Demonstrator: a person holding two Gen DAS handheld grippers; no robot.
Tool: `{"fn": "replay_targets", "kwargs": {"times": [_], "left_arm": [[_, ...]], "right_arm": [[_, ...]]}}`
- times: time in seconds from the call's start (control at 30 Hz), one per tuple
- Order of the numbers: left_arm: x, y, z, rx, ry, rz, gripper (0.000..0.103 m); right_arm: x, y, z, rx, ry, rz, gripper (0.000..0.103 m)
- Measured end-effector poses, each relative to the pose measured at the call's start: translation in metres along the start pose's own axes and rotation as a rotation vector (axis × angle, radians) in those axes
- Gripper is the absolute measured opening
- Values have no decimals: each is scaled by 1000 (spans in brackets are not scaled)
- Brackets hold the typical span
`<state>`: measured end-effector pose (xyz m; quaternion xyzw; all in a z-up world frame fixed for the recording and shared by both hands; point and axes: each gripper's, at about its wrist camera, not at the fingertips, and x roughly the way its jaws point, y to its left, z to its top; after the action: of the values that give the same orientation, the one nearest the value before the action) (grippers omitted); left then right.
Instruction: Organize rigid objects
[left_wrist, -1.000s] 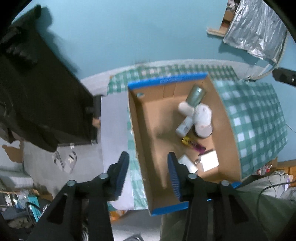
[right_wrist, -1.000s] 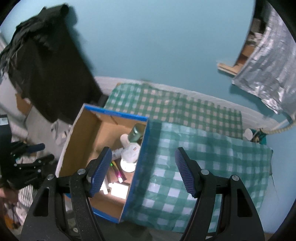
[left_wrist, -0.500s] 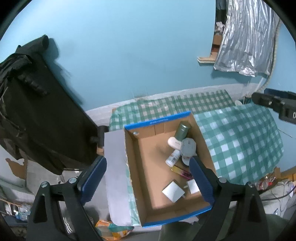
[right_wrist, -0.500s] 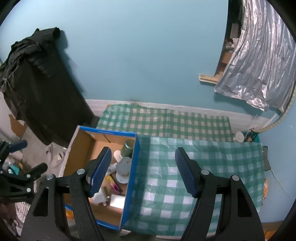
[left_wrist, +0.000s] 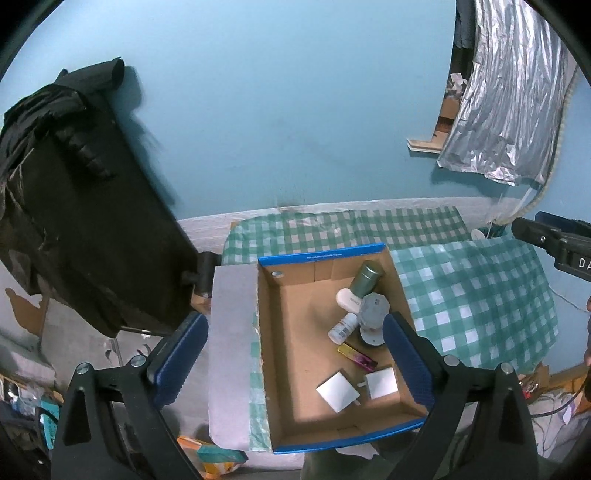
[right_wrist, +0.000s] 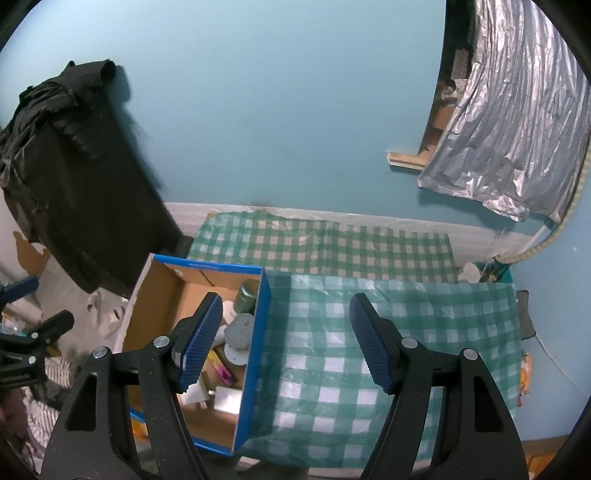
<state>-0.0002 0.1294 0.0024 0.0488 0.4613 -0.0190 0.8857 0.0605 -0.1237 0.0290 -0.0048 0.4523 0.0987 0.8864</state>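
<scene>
Both tools hang high over the cardboard box (left_wrist: 295, 354), and we see each spread wide, gripping nothing: left tool (left_wrist: 295, 363) above the box, right tool (right_wrist: 286, 343) over the box's right wall. Inside the box, nearest us, two white square blocks (left_wrist: 338, 391), then a pink-and-gold tube (left_wrist: 357, 359), a white bottle (left_wrist: 342, 327), a grey round gadget (left_wrist: 373, 314), and a green can (left_wrist: 365, 280) toward the box's far wall. Beyond the box, checkered cloth (right_wrist: 369, 254) covers the surface.
</scene>
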Motion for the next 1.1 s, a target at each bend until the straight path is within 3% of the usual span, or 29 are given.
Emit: {"fn": "replay_targets", "kwargs": {"times": [0.53, 1.1], "left_arm": [[-4, 5, -2, -42, 17, 11, 97], [-10, -6, -2, 17, -15, 44, 101]], "right_arm": [[-6, -3, -5, 0, 10, -2, 71], [-5, -3, -4, -2, 10, 4, 71]]}}
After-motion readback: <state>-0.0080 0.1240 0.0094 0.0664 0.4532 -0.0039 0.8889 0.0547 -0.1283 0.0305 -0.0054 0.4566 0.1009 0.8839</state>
